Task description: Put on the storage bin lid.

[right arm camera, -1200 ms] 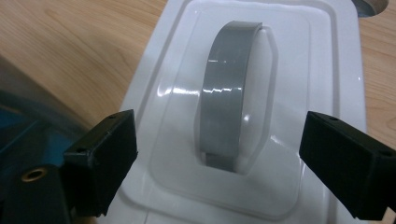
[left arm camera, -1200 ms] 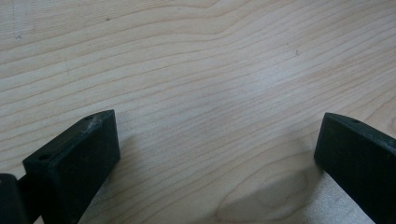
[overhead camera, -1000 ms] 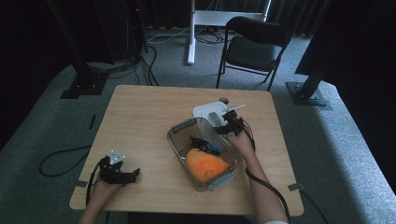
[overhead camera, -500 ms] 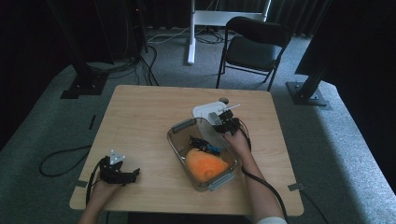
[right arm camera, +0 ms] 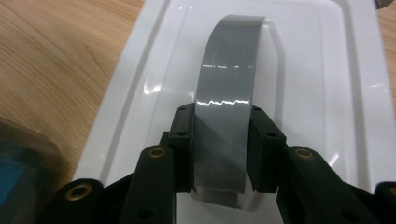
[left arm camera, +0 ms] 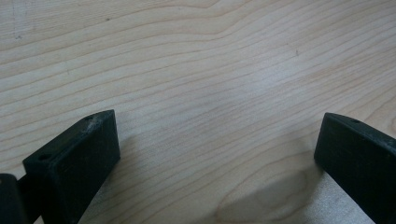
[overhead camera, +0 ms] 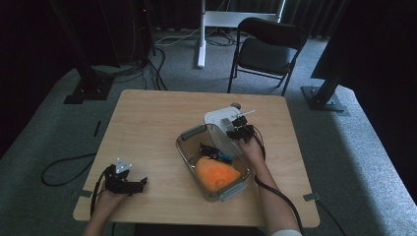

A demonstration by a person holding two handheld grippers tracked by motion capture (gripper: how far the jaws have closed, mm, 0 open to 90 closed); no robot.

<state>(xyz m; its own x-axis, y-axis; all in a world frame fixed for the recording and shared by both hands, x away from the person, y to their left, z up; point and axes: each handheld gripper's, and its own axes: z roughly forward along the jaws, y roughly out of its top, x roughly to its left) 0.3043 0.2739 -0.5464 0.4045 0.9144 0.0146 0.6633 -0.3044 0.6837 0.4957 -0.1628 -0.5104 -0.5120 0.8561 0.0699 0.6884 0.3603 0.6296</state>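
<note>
The clear container (overhead camera: 212, 162) near the table's (overhead camera: 147, 128) right edge holds an orange thing (overhead camera: 216, 174) and small dark items. Beyond it lies the white lid (right arm camera: 327, 93), long axis toward the far edge. The right gripper (right arm camera: 219, 140) has just been closing its jaws, now clamped on the lid's grey handle (right arm camera: 229, 84); the left gripper (left arm camera: 217, 154) rests with jaws apart near the near left corner.

Looks like lab/recording studio, not home. Light wood table (overhead camera: 147, 128) alone in middle of room on grey carpet (overhead camera: 373, 162). Black curtains (overhead camera: 383, 39) all round. Black rig stands w/ base plates (overhead camera: 322, 96) either side, cables (overhead camera: 61, 167) loose on floor. Black folding chair (overhead camera: 265, 49) + white stand leg (overhead camera: 201, 34) at back.
</note>
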